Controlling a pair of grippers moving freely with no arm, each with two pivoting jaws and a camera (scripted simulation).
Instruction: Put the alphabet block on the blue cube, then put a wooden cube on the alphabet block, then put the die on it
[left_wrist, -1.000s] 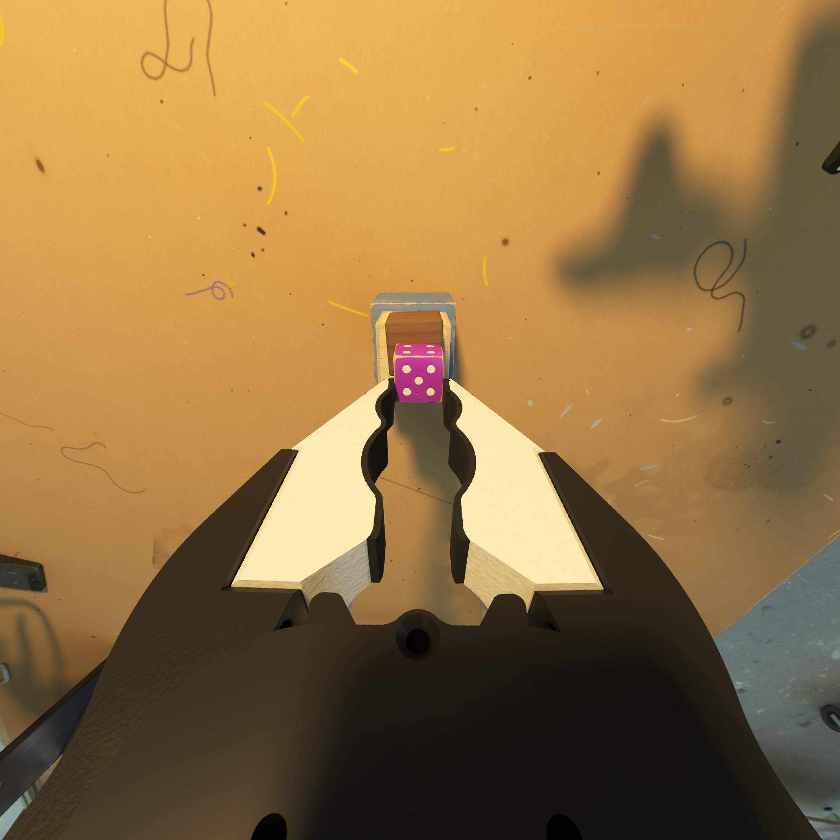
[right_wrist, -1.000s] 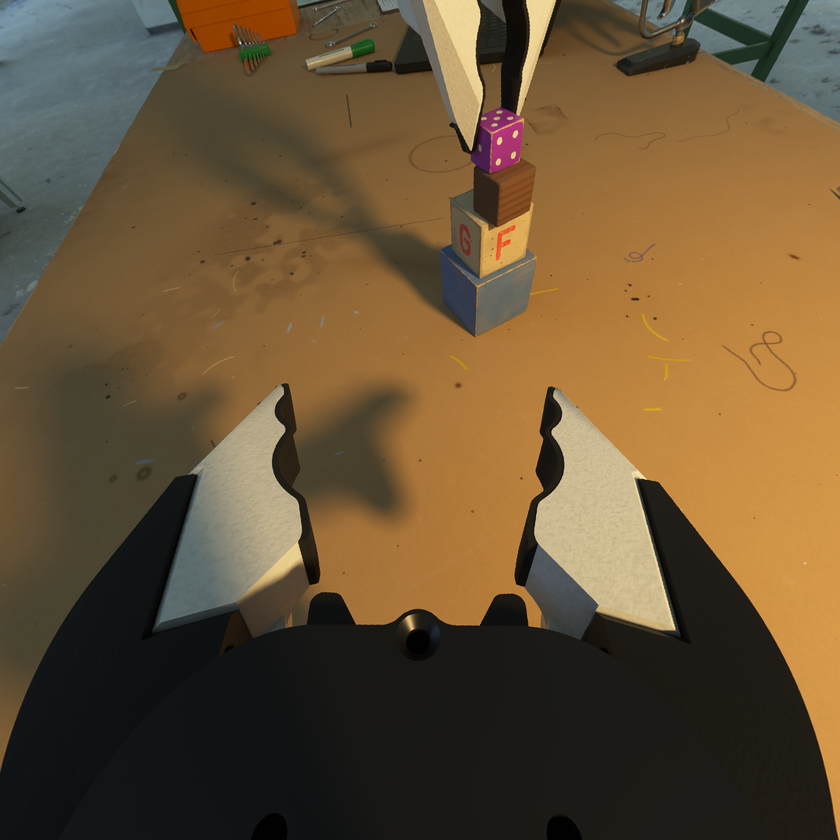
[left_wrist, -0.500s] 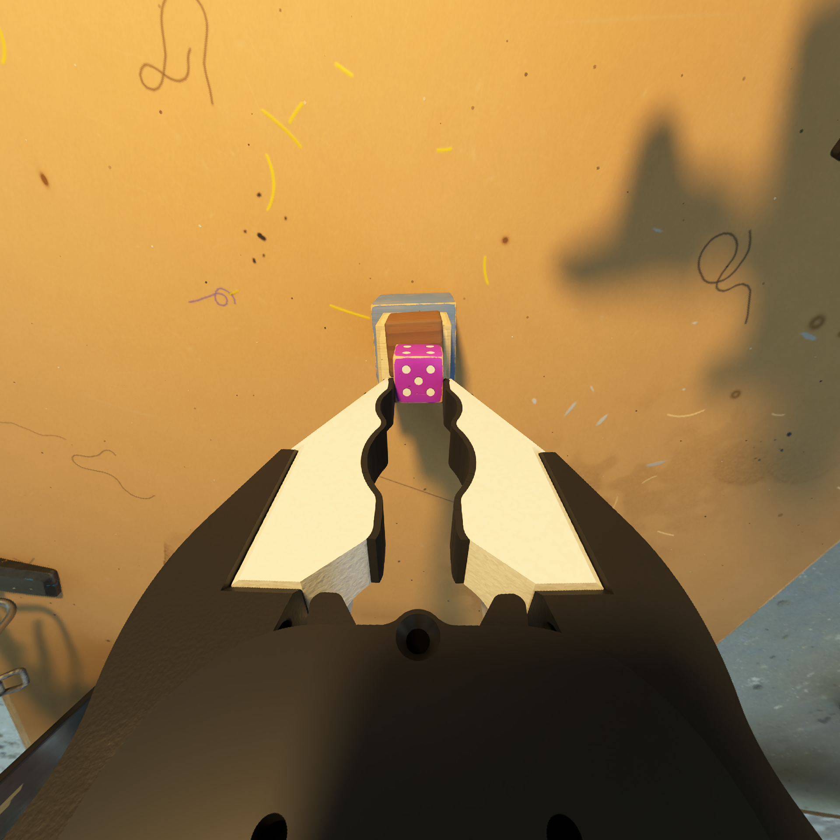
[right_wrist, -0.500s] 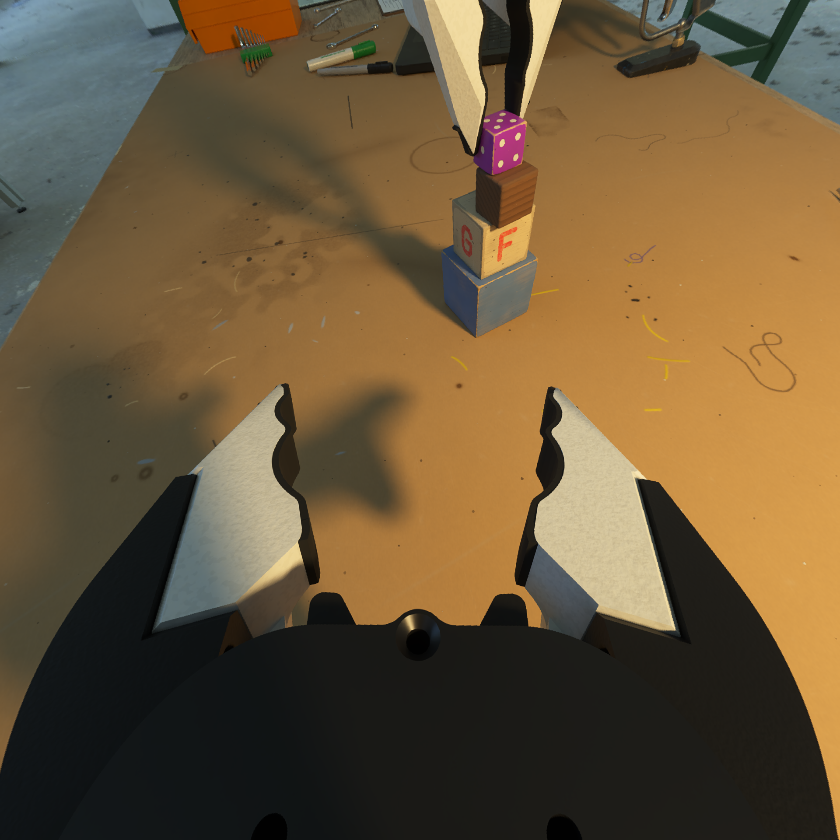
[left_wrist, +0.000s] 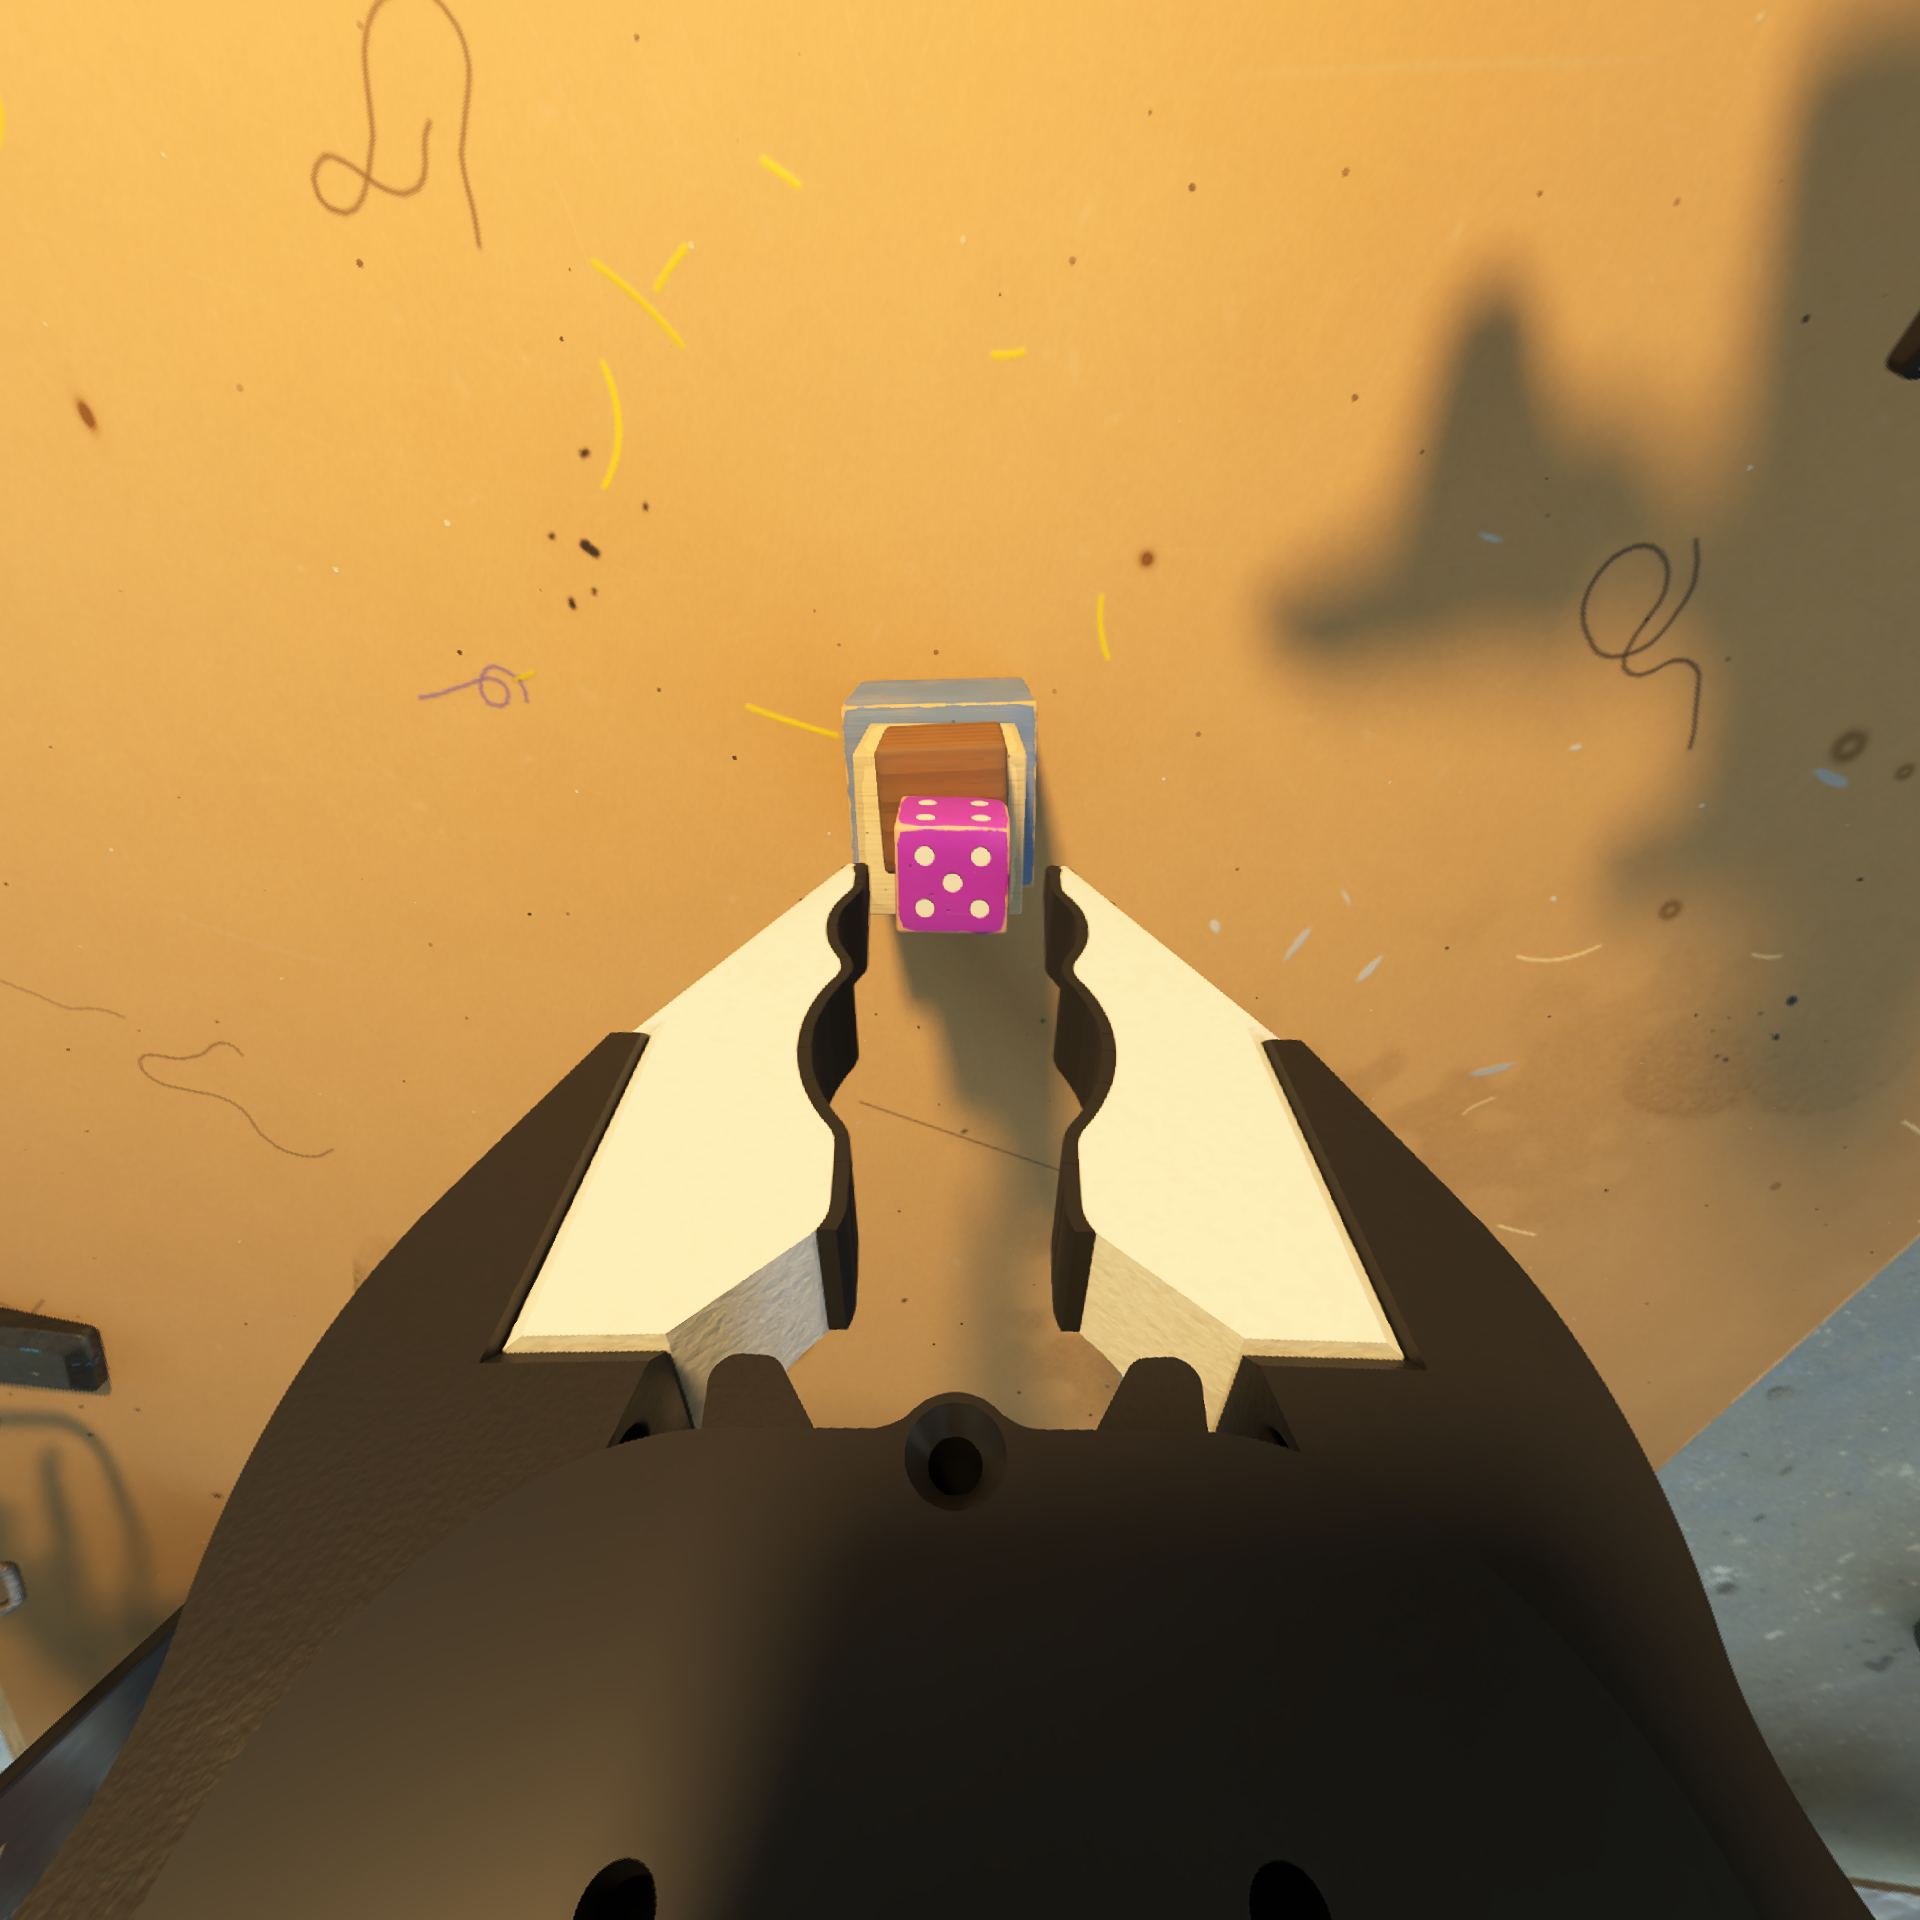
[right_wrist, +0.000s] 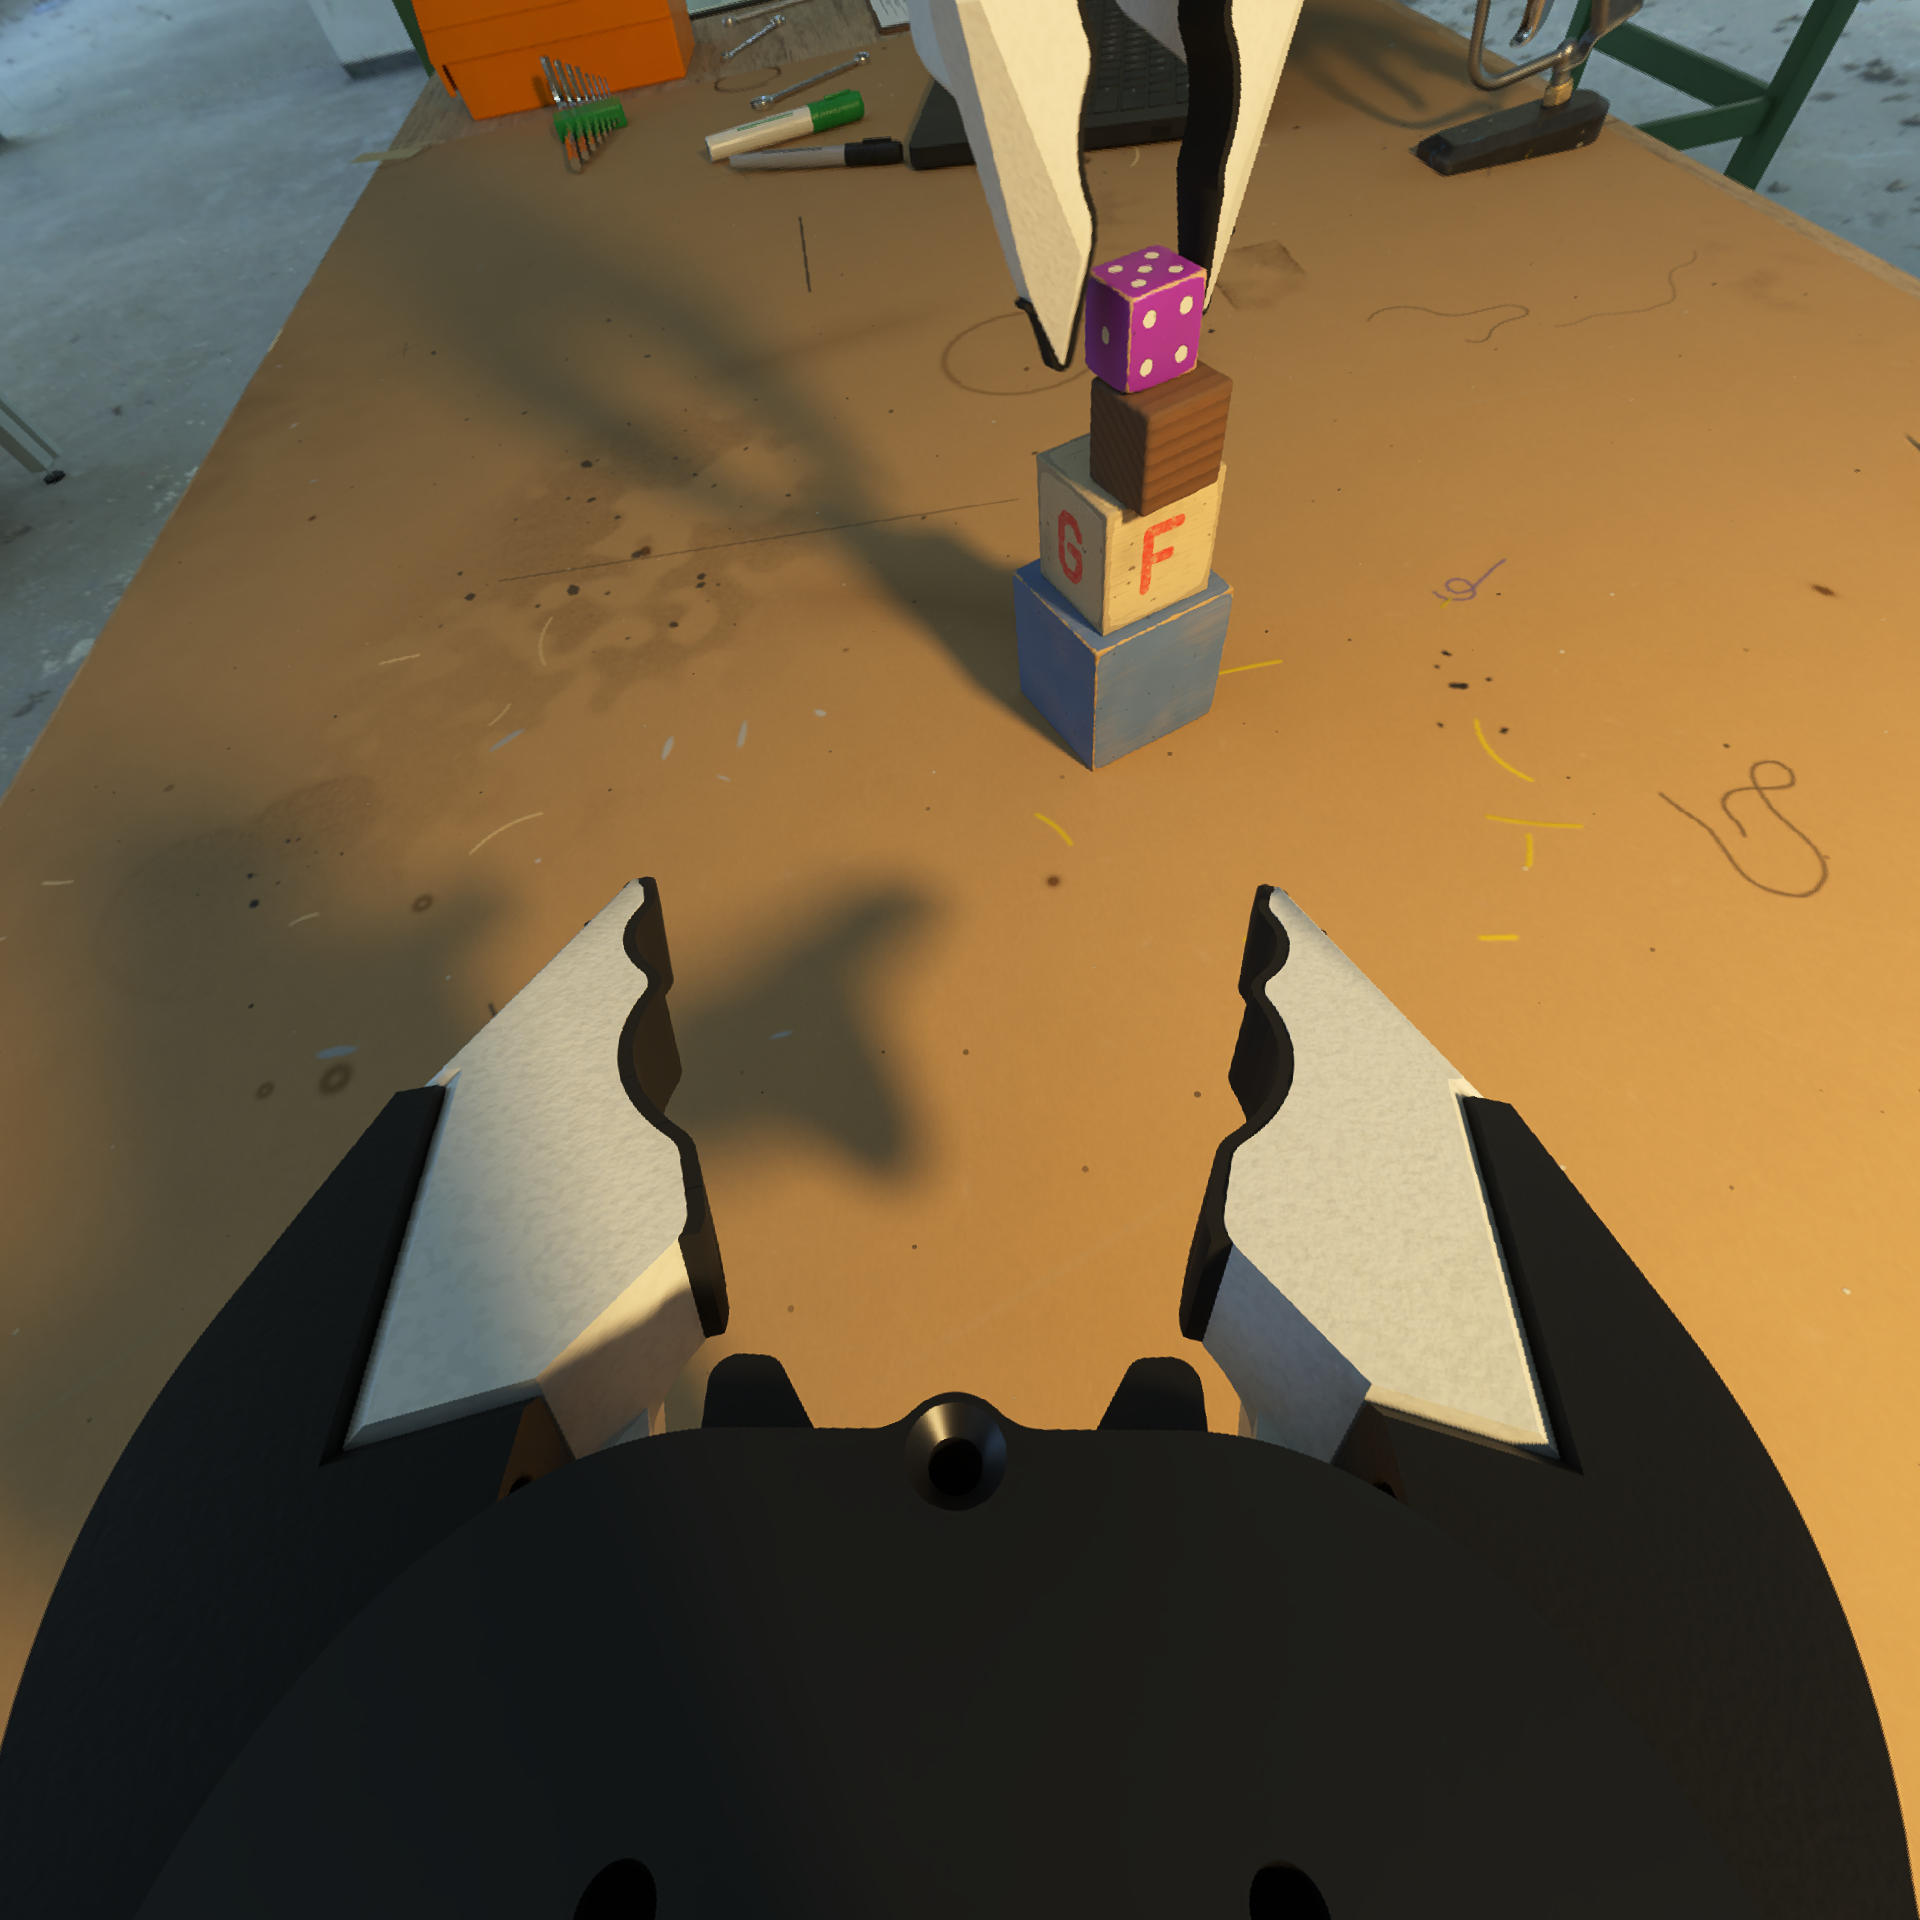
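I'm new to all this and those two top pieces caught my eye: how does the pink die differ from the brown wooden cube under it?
The die is bright pink with white dots; the wooden cube is plain dark brown with grain lines. The die looks smaller than the wooden cube. The die tops the stack between the left tongs, which stand open; the wooden cube sits beneath, on the alphabet block. Both are cube-shaped and sit level.

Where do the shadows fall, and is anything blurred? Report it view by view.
Left wrist view: warm light, all sharp; the left tool has its body in shade, and a dark shadow lies on the table at upper right. Right wrist view: sharp too; the stack on the blue cube throws a long shadow up-left, and the right tool casts its shadow just ahead of itself.
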